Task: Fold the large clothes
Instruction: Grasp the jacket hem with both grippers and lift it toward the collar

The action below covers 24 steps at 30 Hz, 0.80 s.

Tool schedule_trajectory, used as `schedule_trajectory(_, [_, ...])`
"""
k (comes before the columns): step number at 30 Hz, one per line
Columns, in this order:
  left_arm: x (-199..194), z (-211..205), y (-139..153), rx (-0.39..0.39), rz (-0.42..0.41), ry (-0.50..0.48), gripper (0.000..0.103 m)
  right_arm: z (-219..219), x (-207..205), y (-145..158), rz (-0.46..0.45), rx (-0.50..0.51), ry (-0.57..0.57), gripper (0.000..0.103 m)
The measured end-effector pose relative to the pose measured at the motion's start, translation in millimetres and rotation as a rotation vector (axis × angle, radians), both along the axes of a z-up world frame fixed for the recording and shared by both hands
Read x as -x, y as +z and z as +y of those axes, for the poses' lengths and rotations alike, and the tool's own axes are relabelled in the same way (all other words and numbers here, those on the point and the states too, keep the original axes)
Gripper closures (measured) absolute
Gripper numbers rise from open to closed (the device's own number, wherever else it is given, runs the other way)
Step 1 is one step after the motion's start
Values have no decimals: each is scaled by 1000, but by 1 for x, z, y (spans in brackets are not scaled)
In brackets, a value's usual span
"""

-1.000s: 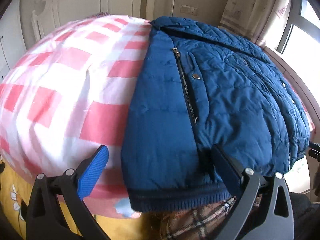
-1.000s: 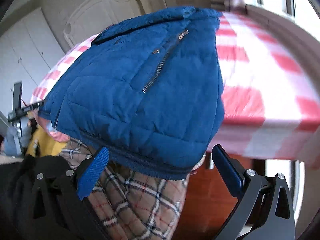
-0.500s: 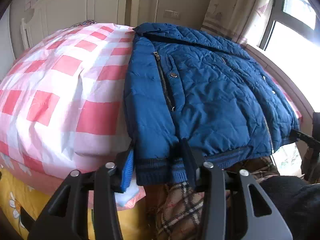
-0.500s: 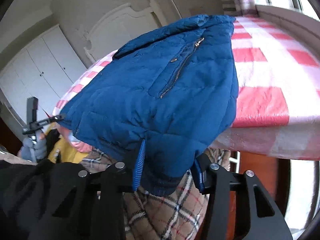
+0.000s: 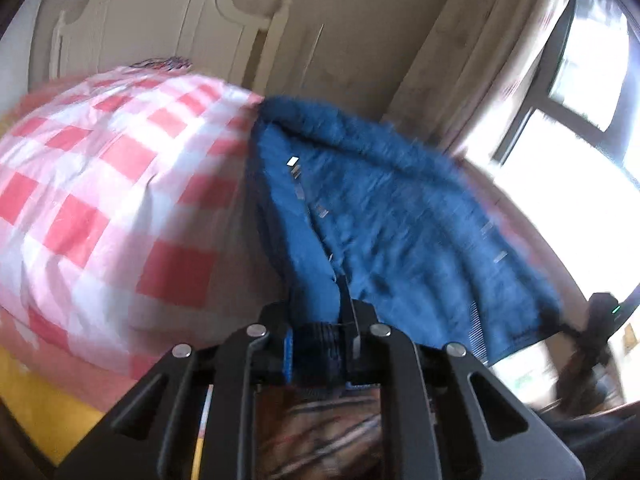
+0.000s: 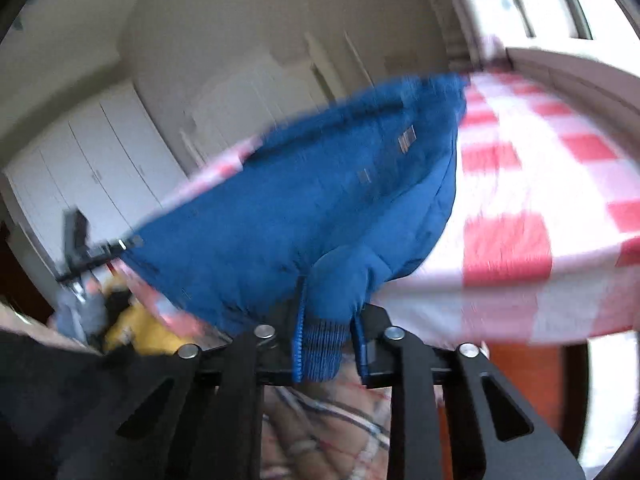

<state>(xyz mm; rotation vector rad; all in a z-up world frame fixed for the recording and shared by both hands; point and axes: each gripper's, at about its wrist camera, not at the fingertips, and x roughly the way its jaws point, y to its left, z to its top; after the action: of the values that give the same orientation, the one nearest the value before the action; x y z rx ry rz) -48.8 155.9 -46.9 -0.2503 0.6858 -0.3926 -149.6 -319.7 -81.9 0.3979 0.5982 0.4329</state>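
A blue quilted jacket lies on a bed with a pink-and-white checked cover. My left gripper is closing its jaws on the ribbed hem at one bottom corner, and the pads press the fabric. In the right wrist view the jacket rises from the checked cover. My right gripper is closing on the other hem corner, with the ribbed band pinched between its pads. Both corners hang lifted off the bed's near edge. Each view is blurred by motion.
A white headboard stands at the bed's far end and a bright window is to the right. White wardrobe doors line the left wall. Plaid fabric lies under the grippers, and yellow bedding shows at the bed's side.
Both grippers went from wide open around the hem to shut on it. Both then rose and tilted up, lifting the jacket's bottom edge off the bed.
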Motion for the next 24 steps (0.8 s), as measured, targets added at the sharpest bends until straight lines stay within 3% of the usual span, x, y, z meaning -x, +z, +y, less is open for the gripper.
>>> schedule_trajectory(6, [35,15,61,153,-140,-35,87,10,36,85,-251,-74,48,82])
schedule_trajectory(13, [68,52,129,361,-312,-38,87,7,63,160,-461,-127,46,83])
schedule_trajectory(15, [51,57,147,405,-319,-31,86,4,53,177,-484,-120,19,83])
schedule_trajectory(17, [22,53,158,398,-311,-11,85,4,25,192,-479,-76,-22,83])
schedule_trajectory(22, [-85,23,173,291,-220,82,83,0,-90,199,-334,-2,-112,83])
schedule_trajectory(24, [-147,7,168,231,-138,153,78,-6,-153,188,-235,12,-169,82])
